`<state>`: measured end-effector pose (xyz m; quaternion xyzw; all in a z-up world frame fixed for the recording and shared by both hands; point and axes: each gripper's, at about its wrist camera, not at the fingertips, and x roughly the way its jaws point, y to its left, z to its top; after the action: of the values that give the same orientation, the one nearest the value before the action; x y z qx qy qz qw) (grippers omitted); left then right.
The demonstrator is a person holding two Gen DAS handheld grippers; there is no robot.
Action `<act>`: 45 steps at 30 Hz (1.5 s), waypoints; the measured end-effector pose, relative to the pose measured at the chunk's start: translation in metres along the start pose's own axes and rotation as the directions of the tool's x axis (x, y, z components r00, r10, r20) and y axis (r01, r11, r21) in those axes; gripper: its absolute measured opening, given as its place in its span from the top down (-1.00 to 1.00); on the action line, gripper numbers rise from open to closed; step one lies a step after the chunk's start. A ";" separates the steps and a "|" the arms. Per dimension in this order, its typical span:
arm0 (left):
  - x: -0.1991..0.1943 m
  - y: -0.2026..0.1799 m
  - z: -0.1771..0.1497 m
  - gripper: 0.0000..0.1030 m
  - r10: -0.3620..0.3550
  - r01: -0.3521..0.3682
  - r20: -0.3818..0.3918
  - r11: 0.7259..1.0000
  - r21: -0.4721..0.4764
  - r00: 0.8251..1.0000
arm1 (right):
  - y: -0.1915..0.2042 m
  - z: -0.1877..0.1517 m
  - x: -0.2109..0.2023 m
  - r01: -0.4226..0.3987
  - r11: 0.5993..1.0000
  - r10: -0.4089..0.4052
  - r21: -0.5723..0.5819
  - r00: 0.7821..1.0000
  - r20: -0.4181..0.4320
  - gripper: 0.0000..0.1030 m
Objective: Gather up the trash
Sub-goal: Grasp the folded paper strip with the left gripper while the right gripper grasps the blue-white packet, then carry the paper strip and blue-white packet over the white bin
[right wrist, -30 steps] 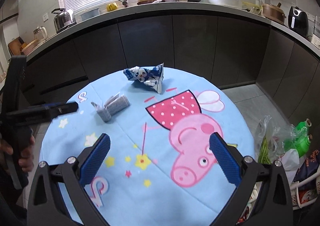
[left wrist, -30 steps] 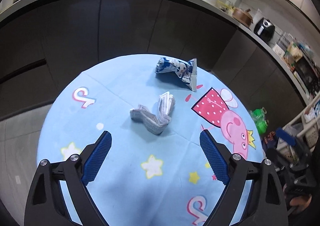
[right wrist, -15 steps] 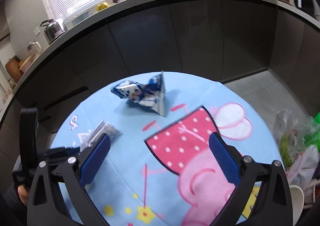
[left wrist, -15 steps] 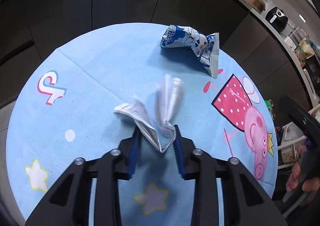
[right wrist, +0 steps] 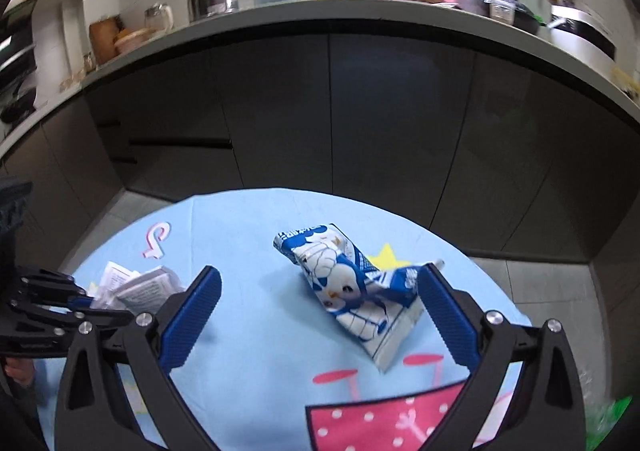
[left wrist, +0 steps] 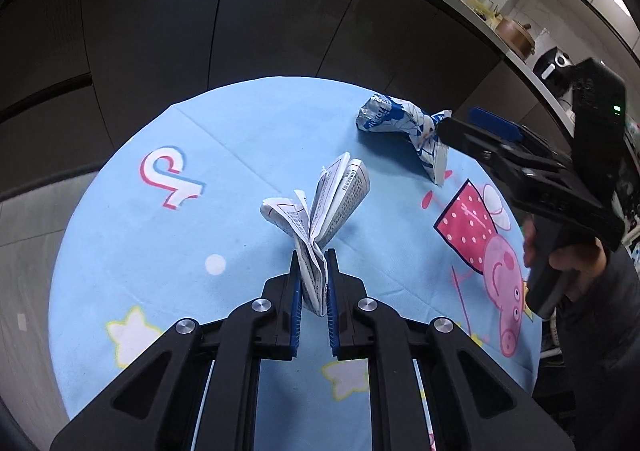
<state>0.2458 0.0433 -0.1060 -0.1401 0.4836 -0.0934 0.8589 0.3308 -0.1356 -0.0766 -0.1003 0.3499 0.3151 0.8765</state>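
Note:
My left gripper (left wrist: 313, 263) is shut on a crumpled printed paper leaflet (left wrist: 324, 207), pinching its lower end above the round table. The leaflet also shows at the left of the right wrist view (right wrist: 136, 289), with the left gripper (right wrist: 86, 305) on it. A blue and white snack wrapper (right wrist: 352, 287) lies on the table's far side. My right gripper (right wrist: 320, 305) is open, its fingers on either side of the wrapper, the right pad close to its edge. In the left wrist view the right gripper (left wrist: 464, 123) reaches the wrapper (left wrist: 400, 127) from the right.
The round table wears a light blue cartoon cloth (left wrist: 152, 235) with a pink pig (left wrist: 496, 259). Dark kitchen cabinets (right wrist: 360, 111) stand just behind it under a cluttered counter (right wrist: 360, 17). A green bag (right wrist: 612, 423) shows at the lower right.
My left gripper closed on the leaflet and lifted it slightly. My right gripper moved forward until its open fingers straddle the wrapper.

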 end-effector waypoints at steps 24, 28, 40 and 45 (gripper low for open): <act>-0.031 -0.028 -0.020 0.81 -0.053 0.053 0.017 0.998 0.038 0.998 | 0.013 -0.084 -0.101 -0.016 0.934 0.006 0.356 1.000 0.029 0.47; -0.044 -0.054 -0.034 0.81 -0.093 0.092 0.011 0.992 0.083 0.996 | 0.019 -0.122 -0.144 -0.030 0.890 -0.007 0.455 0.997 0.079 0.47; -0.050 -0.150 -0.077 0.81 -0.196 0.207 -0.067 0.945 0.252 0.978 | 0.011 -0.204 -0.234 0.018 0.789 -0.127 0.614 0.983 0.135 0.47; -0.040 -0.190 -0.086 0.81 -0.215 0.237 -0.103 0.918 0.318 0.971 | 0.000 -0.229 -0.263 0.039 0.753 -0.185 0.656 0.970 0.155 0.47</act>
<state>0.1463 -0.1368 -0.0536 -0.0469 0.4700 -0.2757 0.8372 0.0587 -0.3533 -0.0673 0.2222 0.3358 0.1301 0.9061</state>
